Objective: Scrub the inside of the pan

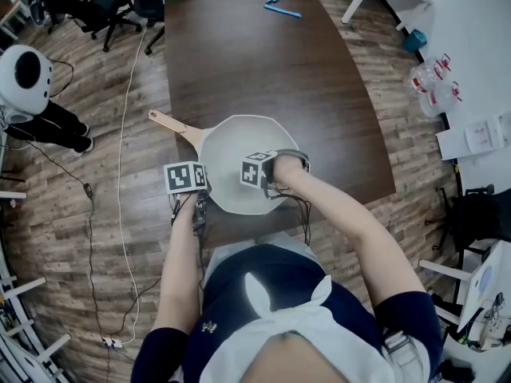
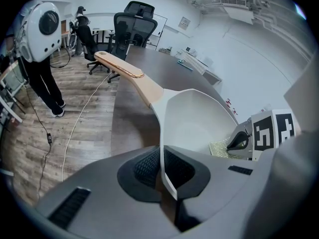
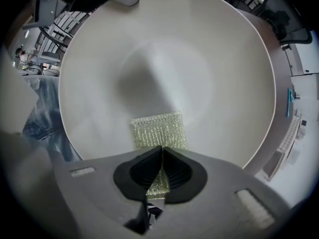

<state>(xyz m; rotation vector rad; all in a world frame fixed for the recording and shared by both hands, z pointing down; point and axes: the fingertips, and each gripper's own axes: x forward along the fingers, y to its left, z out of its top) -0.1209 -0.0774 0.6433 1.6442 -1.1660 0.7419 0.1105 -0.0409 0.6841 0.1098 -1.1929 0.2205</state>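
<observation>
The left tool (image 2: 162, 166) has its jaws almost together, pinching the near rim of the white pan (image 2: 199, 118). Its own view shows the thin wall standing edge-on between the pads, with the wooden handle (image 2: 127, 68) running away ahead and to the tool's left. The right tool (image 3: 160, 152) is clamped on a yellow-green scrub pad (image 3: 158, 128), whose free end lies flat on the pan's inner floor just ahead of the jaws. Only that view shows the mesh caught between the pads. The left tool's view shows the same pad merely as a small patch low in the bowl to its right, beside the right tool's marker cube (image 2: 271, 131).

The head view shows neither grip, since each tool there is covered by its cube and the hand. It alone takes in the whole pan over the near end of the dark table (image 1: 239, 46), its handle pointing away to the left, and a blue item (image 1: 279, 2) far ahead of both tools at the table's other end.

Counted: one pan, one handle, one pad, two tools, two marker cubes, one table. Well beyond the left tool, office chairs (image 2: 133, 21) stand on the wooden floor (image 2: 75, 113)
</observation>
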